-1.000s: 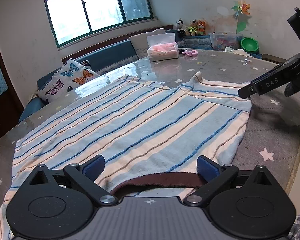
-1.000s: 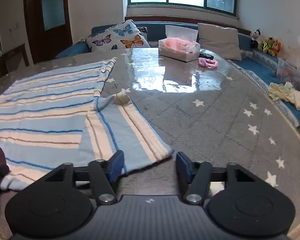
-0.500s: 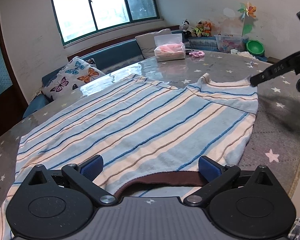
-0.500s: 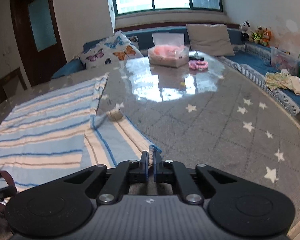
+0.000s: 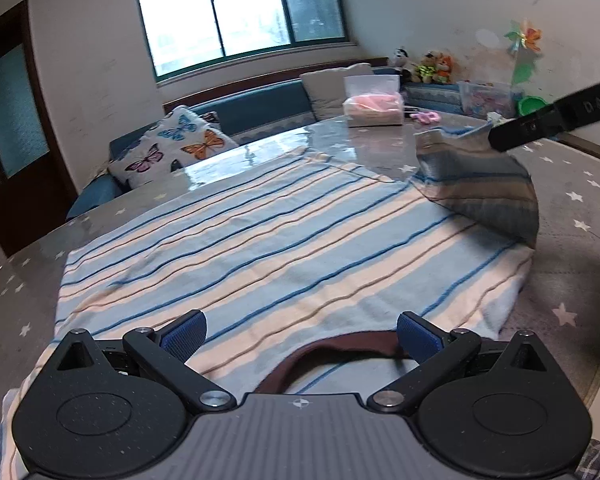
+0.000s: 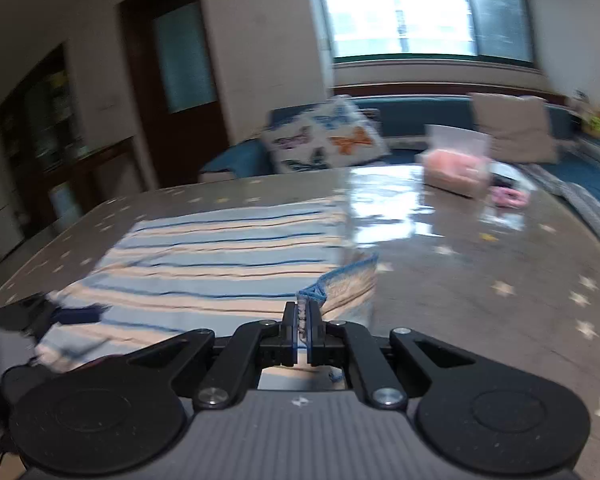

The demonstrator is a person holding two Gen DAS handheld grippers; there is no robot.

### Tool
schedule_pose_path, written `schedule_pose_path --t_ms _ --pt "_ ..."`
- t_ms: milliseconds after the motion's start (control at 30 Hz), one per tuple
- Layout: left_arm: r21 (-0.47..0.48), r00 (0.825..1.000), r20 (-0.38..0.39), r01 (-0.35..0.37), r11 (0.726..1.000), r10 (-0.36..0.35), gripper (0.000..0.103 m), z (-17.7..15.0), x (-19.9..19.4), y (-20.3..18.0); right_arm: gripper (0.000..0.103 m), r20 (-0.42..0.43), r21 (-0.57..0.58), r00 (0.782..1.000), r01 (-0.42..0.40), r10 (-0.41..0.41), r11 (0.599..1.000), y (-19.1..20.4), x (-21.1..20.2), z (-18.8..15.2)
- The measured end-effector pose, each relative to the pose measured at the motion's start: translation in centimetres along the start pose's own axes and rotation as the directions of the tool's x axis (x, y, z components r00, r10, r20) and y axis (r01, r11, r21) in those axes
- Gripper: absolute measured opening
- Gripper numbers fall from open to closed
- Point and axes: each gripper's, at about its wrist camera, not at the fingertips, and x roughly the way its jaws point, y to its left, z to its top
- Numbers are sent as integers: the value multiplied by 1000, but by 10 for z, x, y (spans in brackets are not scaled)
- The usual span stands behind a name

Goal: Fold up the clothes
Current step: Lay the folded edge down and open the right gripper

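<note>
The light blue and cream striped knit sweater (image 5: 284, 236) is lying spread flat on the grey star-patterned desk (image 5: 572, 184), its brown-trimmed neckline (image 5: 332, 350) nearest the left hand-held gripper (image 5: 300, 334). The right hand-held gripper (image 6: 302, 316) is clamping the edge of the sweater's right sleeve (image 5: 480, 188) between fully closed jaws, which have just been closing, and is holding that sleeve raised clear of the desk. The left hand-held gripper is standing wide apart over the neckline, gripping nothing.

Step in hand, as judged: the sleeve fold, carrying the sleeve inward over the body. The next move is calling for the right hand-held gripper to travel across and lay the sleeve flat on the striped body before releasing. A pink tissue box (image 5: 374, 106) is sitting well apart at the far side of the desk
</note>
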Motion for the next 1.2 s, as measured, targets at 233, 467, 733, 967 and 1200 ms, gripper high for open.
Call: schedule_pose_path --t_ms 233,467,733,967,1200 --pt "-40 999 -11 -35 999 35 103 -7 -6 12 3 -68 -84 989 -140 134 987 43 24 -6" --pt "-64 998 -24 -58 996 56 103 -10 -6 21 12 -195 -124 964 -209 183 970 59 47 -28" --pt "-94 997 -26 -76 993 73 103 -11 -7 30 23 -179 -109 982 -89 69 990 26 53 -20" --pt "-133 990 -49 -136 982 130 103 -15 -15 51 32 -207 -160 978 -63 29 985 20 68 -21" --pt "-212 970 -80 -241 947 229 103 -29 -33 84 32 -161 -198 986 3 -36 980 18 100 6"
